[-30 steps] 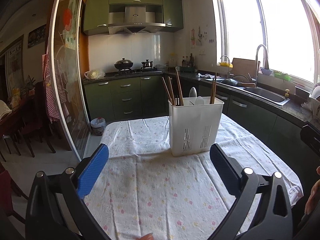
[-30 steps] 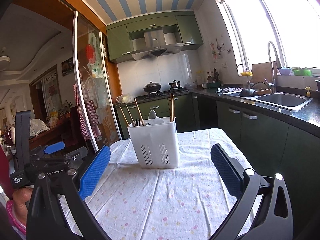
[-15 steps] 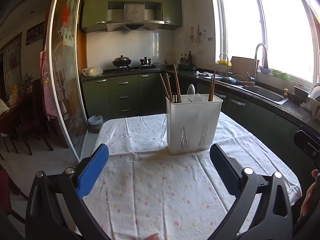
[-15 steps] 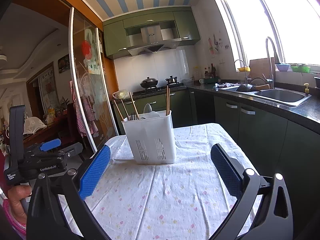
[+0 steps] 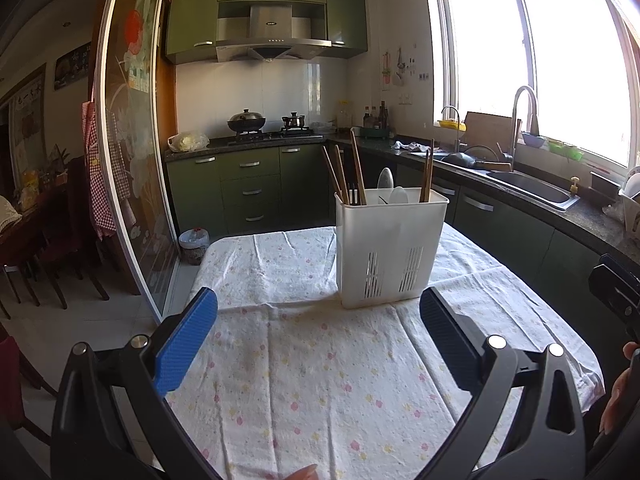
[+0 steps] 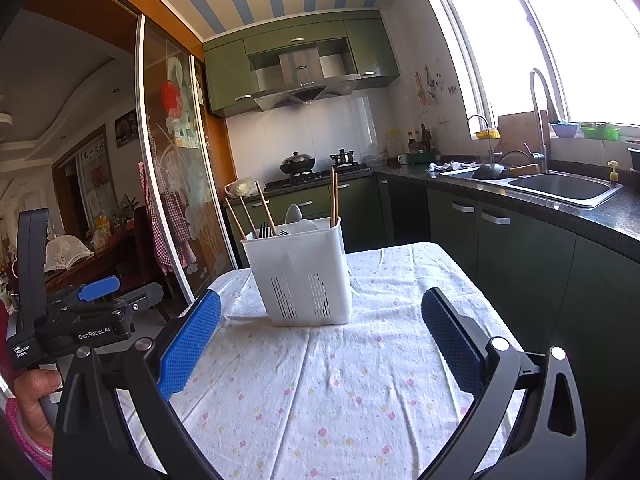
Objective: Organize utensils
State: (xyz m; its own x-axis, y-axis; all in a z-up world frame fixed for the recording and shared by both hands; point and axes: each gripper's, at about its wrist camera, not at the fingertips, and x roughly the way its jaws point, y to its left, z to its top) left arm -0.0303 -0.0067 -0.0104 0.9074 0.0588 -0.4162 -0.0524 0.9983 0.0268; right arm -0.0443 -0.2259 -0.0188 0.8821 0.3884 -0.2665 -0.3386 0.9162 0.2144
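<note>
A white slotted utensil holder (image 5: 390,246) stands upright on the flowered tablecloth (image 5: 320,380); it also shows in the right wrist view (image 6: 302,274). It holds wooden chopsticks (image 5: 348,172), spoons (image 5: 390,188) and forks (image 6: 266,230). My left gripper (image 5: 320,340) is open and empty, held above the cloth short of the holder. My right gripper (image 6: 322,344) is open and empty, also short of the holder. The left gripper's body (image 6: 80,320) shows at the left of the right wrist view.
A dark counter with a steel sink (image 6: 560,186) and tall tap runs along the right under the window. Green cabinets and a stove with pots (image 5: 246,122) stand behind the table. A glass sliding door (image 5: 132,160) is at the left.
Both grippers have shifted slightly; the holder sits a little lower and nearer in both views. Both grippers stay open and empty.
</note>
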